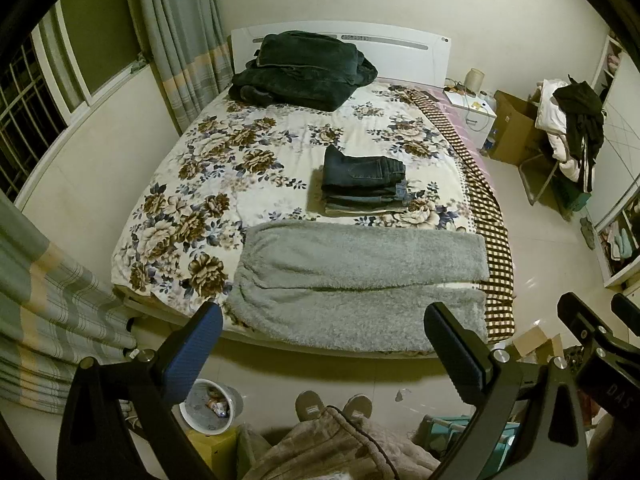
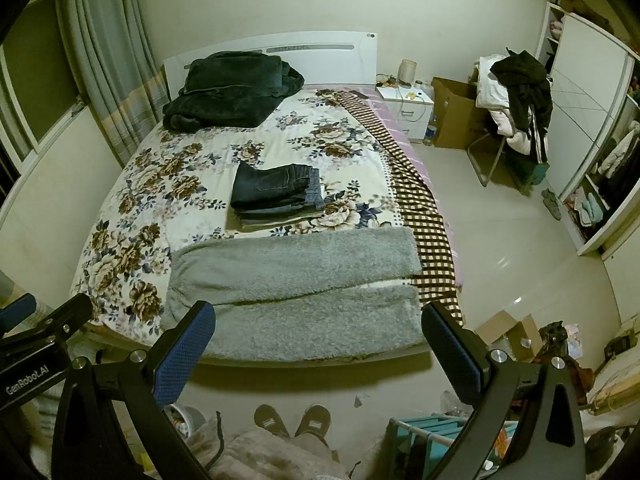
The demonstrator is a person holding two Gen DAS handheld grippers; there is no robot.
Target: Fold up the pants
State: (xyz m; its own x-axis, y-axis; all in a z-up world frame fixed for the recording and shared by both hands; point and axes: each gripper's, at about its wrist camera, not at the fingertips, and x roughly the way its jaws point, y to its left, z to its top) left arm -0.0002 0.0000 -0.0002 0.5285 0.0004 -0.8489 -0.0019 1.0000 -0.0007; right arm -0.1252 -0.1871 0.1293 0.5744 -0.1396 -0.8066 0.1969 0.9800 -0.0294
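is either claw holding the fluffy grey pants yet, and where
Nothing is held: left claw and right claw are both open above the floor, short of the fluffy grey pants.

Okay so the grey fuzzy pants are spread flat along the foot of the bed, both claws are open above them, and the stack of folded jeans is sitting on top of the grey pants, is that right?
Not quite. The stack of folded jeans sits on the floral bedspread, beyond the grey fuzzy pants and apart from them, as the left wrist view shows. The rest holds: the pants lie flat along the foot of the bed, and the left claw and right claw are open, holding nothing.
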